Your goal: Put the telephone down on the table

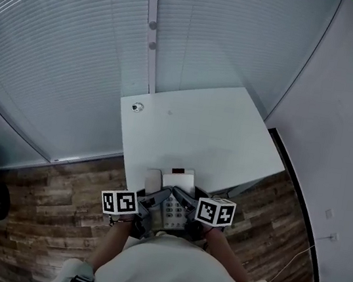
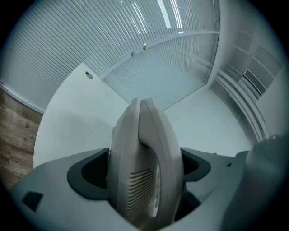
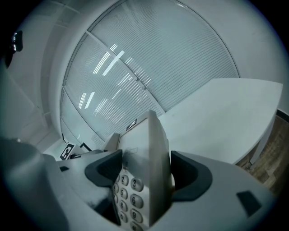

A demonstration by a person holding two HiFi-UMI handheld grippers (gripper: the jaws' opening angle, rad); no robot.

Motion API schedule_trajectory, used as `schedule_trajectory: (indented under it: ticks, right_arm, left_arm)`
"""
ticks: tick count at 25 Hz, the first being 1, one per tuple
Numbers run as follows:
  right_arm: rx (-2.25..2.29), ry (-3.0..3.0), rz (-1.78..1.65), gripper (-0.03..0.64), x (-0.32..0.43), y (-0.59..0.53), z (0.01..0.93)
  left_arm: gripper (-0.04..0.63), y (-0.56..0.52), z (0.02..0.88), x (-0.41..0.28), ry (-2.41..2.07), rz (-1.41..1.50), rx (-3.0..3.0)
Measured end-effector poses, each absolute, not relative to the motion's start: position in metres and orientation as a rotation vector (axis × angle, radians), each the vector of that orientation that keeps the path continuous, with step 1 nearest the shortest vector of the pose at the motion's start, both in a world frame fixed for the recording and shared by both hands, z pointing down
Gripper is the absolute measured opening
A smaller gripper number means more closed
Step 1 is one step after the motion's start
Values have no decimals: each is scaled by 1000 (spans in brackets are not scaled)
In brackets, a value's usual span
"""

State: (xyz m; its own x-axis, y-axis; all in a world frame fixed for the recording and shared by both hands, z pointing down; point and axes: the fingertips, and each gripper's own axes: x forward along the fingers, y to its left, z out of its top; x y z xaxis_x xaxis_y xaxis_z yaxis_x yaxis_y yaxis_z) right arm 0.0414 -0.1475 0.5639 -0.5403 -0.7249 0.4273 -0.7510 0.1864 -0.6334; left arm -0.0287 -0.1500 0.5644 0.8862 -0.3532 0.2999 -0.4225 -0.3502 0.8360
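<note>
The telephone [image 1: 176, 183] sits between your two grippers at the near edge of the white bench [image 1: 198, 127], right in front of your body. From the head view you cannot tell whether its underside touches the bench top or hangs just above it.

Your left gripper [image 1: 156, 200] is clamped on the telephone's left side. In the left gripper view the dark fingers [image 2: 88, 173] press against both faces of the pale casing [image 2: 144, 167], where a slotted grille shows. Your right gripper [image 1: 184, 202] is closed on the right side. In the right gripper view its fingers [image 3: 192, 173] pinch the body [image 3: 151, 167] just beside the numbered keypad [image 3: 126, 196].

The marker cubes [image 1: 119, 202] sit close to your chest, one on each side of the telephone.

Farther out, the rest of the bench is bare except for a small round fitting [image 1: 137, 107] near its far left corner. Slatted blinds [image 1: 64, 53] stand behind the bench, and wood-plank floor [image 1: 39, 208] lies to either side.
</note>
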Motion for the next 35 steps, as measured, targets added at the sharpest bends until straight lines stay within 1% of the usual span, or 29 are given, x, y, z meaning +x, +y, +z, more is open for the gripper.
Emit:
schedule_trajectory:
  ticks: [21,35]
  right_arm:
    - [1505,-2363,1335,350,39,-200,571]
    - [1403,-2372,1312,350,47,-257,584]
  left_arm:
    - [426,-203,572,-31,-556,89,1942]
    - [426,-255,586,-23,-618,37,1904]
